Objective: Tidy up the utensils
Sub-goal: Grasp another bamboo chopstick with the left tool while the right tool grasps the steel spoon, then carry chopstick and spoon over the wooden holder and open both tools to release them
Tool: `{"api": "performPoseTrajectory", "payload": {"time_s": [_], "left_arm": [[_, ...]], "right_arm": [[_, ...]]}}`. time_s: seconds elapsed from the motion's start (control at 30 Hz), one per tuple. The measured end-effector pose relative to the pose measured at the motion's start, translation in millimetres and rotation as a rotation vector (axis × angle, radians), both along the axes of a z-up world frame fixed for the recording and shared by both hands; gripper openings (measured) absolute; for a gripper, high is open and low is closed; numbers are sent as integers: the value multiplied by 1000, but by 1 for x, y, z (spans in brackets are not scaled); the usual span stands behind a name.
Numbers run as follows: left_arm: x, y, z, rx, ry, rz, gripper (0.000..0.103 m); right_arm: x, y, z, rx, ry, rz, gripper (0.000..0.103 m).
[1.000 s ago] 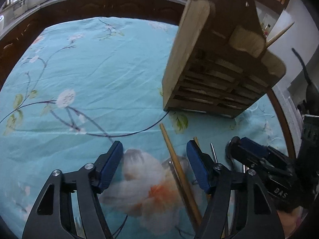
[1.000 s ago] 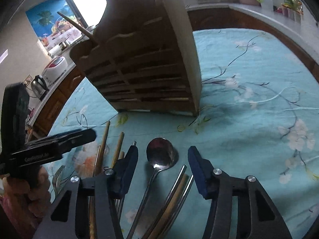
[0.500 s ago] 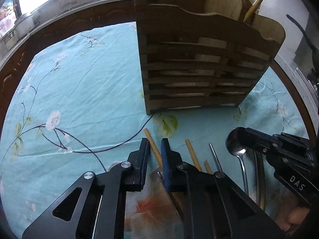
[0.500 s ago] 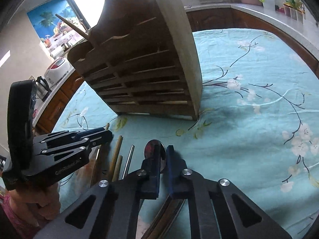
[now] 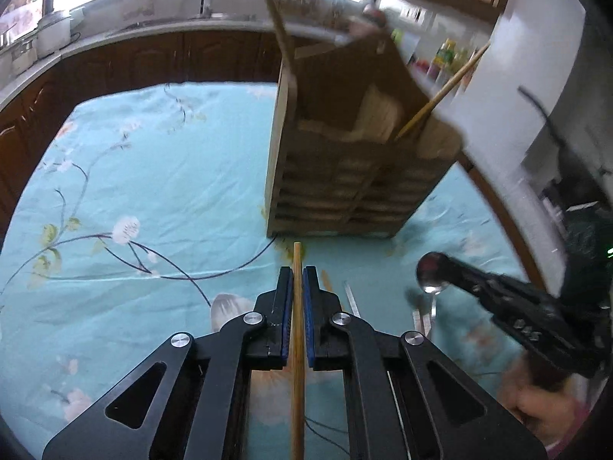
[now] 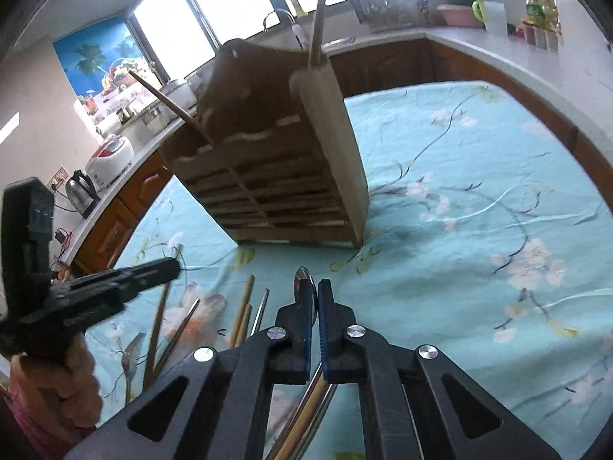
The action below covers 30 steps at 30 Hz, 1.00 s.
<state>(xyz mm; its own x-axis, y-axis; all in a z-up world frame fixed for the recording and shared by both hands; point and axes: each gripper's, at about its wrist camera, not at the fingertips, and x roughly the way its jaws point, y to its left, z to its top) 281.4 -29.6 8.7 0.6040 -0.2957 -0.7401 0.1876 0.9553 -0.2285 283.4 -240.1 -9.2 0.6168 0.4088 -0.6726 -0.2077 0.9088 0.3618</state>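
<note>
My left gripper (image 5: 294,274) is shut on a wooden chopstick (image 5: 297,345) that points toward the wooden utensil rack (image 5: 345,176). My right gripper (image 6: 313,287) is shut on a metal spoon (image 6: 304,287), bowl forward, lifted above the cloth; the spoon also shows in the left wrist view (image 5: 433,274). The rack (image 6: 276,176) stands ahead with a chopstick (image 6: 168,103) leaning in its left compartment and another (image 6: 320,11) upright at its right end. Loose chopsticks (image 6: 243,310) and metal utensils (image 6: 260,310) lie on the cloth between the grippers.
A teal flowered cloth (image 5: 153,176) covers the table. A counter with a kettle (image 6: 80,191) and a rice cooker (image 6: 111,153) runs behind and left. Bottles and bowls (image 6: 459,11) stand on the far counter.
Both grippers shut, the left on a chopstick and the right on the spoon, and have lifted them off the cloth toward the rack.
</note>
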Motion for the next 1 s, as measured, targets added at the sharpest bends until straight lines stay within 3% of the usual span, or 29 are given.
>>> {"api": "performPoseTrajectory", "payload": {"time_s": [0.17, 0.47, 1.0], "left_arm": [[-24, 18, 35, -61, -65, 6, 4], [-58, 41, 74, -117, -161, 22, 4], [-70, 59, 119, -183, -291, 57, 4]], "right_arm": [[-18, -3, 25, -6, -71, -27, 3], [-51, -1, 78, -51, -232, -63, 2], [-58, -2, 118, -136, -412, -174, 2]]}}
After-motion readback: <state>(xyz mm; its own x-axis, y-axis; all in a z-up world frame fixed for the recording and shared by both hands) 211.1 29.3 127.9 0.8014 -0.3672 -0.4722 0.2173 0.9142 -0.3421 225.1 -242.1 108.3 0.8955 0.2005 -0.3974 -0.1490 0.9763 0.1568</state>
